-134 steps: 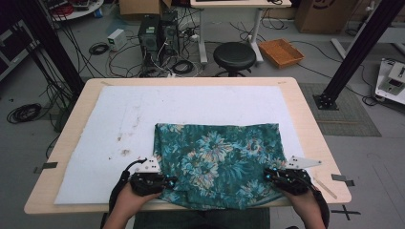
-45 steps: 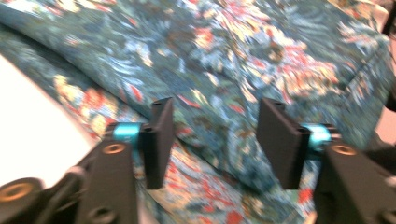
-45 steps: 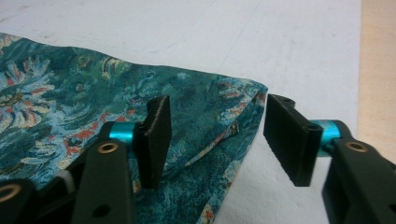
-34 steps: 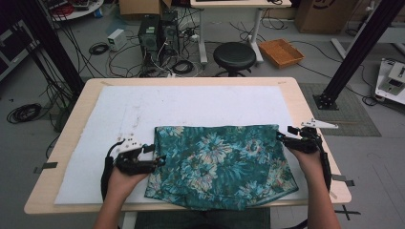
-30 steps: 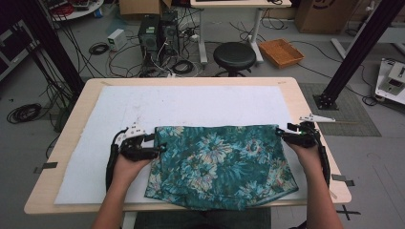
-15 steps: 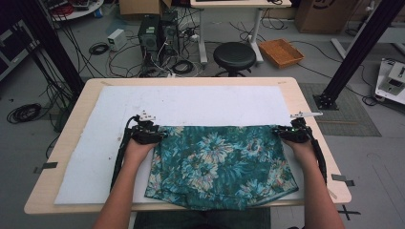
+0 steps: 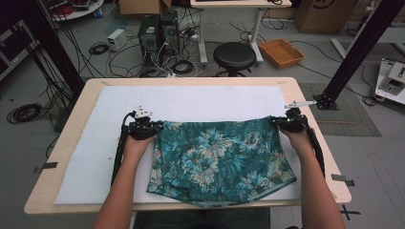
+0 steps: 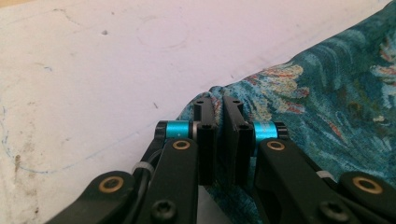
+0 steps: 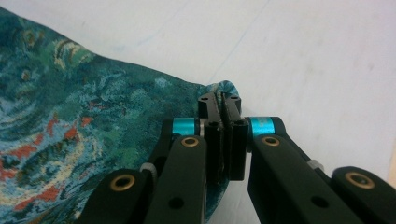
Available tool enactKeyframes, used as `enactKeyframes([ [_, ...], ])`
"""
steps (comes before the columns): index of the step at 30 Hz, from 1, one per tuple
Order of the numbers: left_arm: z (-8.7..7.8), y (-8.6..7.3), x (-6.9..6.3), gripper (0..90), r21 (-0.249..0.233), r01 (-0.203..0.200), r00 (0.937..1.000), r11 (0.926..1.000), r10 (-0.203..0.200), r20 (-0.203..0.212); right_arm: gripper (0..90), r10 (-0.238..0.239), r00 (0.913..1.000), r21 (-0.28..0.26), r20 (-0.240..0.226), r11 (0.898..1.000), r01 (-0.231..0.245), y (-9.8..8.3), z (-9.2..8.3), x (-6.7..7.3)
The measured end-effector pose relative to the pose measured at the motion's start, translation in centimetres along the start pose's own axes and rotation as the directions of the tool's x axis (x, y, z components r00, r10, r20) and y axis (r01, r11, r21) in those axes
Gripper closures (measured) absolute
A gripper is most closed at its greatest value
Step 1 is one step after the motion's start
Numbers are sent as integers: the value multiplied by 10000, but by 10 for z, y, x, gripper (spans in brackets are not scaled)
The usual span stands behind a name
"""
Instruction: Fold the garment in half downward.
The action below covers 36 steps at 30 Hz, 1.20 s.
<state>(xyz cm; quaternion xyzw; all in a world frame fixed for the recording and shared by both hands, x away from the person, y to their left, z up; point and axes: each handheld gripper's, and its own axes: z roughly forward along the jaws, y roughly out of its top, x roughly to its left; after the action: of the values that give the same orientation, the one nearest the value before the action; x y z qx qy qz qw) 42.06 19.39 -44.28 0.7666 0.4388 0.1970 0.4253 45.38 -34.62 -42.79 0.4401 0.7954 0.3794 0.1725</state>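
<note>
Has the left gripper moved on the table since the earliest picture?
Yes. The left gripper has gone from the table's near edge up to the floral cloth's far left corner, where it has just closed.

Both grippers are now pinching the far corners of the cloth.

The left gripper point(image 7: 155, 127) and right gripper point(image 7: 278, 122) are sitting at the far corners of the floral cloth point(image 7: 219, 157), having come up from its near edge and then its sides. Jaws of both have just been closing, and cloth is now clamped between each pair. The far edge is pulling straight between them; the near hem is lying further in from the table point(image 7: 71, 143) edge.
</note>
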Motion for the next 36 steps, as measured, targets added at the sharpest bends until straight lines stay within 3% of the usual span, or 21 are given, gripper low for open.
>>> enactKeyframes([
  [4, 5, 1, 5, 837, 235, -33, 10000, 9997, 31, 81, 889, 115, 9999, -86, 8, 9999, -115, 7, 6, -1],
  [6, 5, 2, 5, 753, 278, 19, 10000, 9996, -18, -23, 849, 178, 9998, -124, -10, 9998, -178, 6, 7, -2],
  [9, -3, 2, 8, 549, 236, 399, 9992, 9989, -400, 59, 633, 540, 9984, -54, -137, 9985, -541, 3, 3, -2],
  [11, -12, 1, 8, 483, 136, 488, 9988, 9987, -489, 94, 515, 640, 9978, -176, -182, 9978, -643, 1, -2, -1],
  [15, -33, -3, 4, 376, 119, 474, 9985, 9988, -477, 271, 366, 730, 9969, -506, -283, 9959, -744, -7, -17, 6],
  [20, -58, -9, -6, 330, -134, 261, 9979, 9996, -253, 598, 289, 928, 9938, -987, -613, 9902, -985, -18, -37, 16],
  [22, -65, -11, -9, 310, -45, 172, 9974, 9998, -168, 698, 271, 809, 9941, -1168, -729, 9892, -891, -22, -44, 22],
  [24, -72, -14, -13, 243, -338, 168, 9971, 9993, -142, 753, 253, 671, 9954, -1333, -681, 9882, -757, -24, -52, 28],
  [26, -78, -16, -18, 235, -513, 124, 9970, 9986, -85, 768, 248, 543, 9967, -1361, -597, 9887, -621, -26, -56, 32],
  [36, -86, -32, -40, 229, -423, -52, 9900, 9991, 111, 1409, 233, 388, 9974, -1508, -614, 9874, -477, -37, -64, 42],
])
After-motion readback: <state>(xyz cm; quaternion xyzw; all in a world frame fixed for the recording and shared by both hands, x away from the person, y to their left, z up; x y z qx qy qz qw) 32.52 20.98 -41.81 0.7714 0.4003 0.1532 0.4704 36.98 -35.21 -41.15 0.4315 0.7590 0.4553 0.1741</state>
